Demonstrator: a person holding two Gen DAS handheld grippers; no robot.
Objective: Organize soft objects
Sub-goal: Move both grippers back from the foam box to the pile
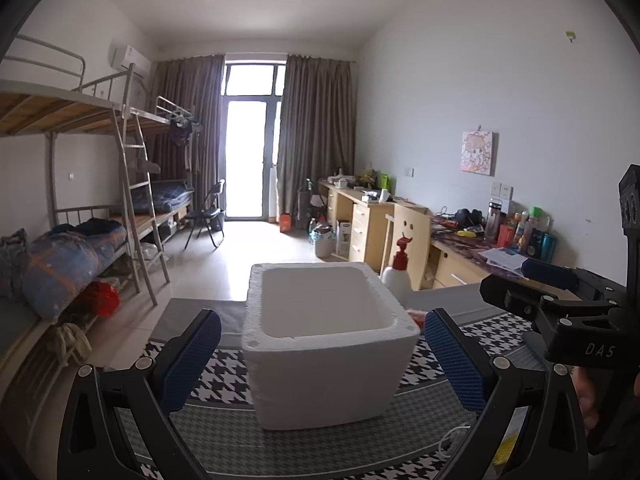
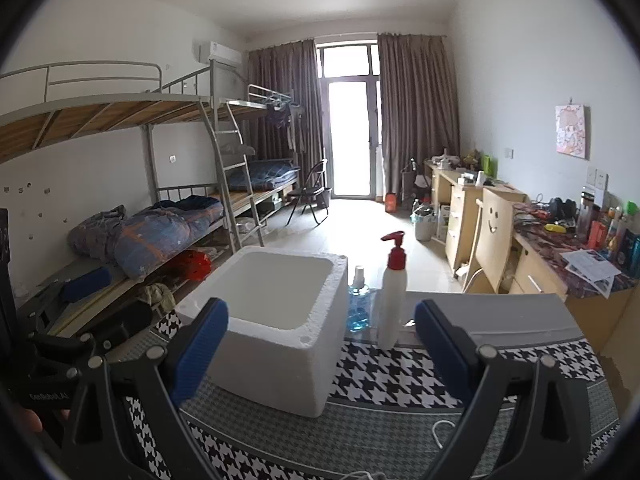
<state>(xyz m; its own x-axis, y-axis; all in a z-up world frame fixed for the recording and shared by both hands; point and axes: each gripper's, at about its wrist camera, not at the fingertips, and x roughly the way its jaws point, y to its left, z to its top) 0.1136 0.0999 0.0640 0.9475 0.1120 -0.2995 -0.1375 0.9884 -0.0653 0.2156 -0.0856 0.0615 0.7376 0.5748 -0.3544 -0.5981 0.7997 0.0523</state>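
Gaping claws (image 1: pixel 322 354) (image 2: pixel 322 346) (both empty) before foam box (image 1: pixel 328 360)

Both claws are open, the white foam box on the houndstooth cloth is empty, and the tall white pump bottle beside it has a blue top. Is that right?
Not quite: the pump bottle has a red top, not blue, as the right wrist view shows. The blue you may mean is the smaller spray bottle next to it. The rest holds: the left claw and right claw are open, and the foam box on the houndstooth cloth is empty.

Bunk beds (image 2: pixel 168 152), folding chair (image 2: pixel 310 194), cluttered desk (image 2: pixel 560 248), curtains (image 2: pixel 416 108)
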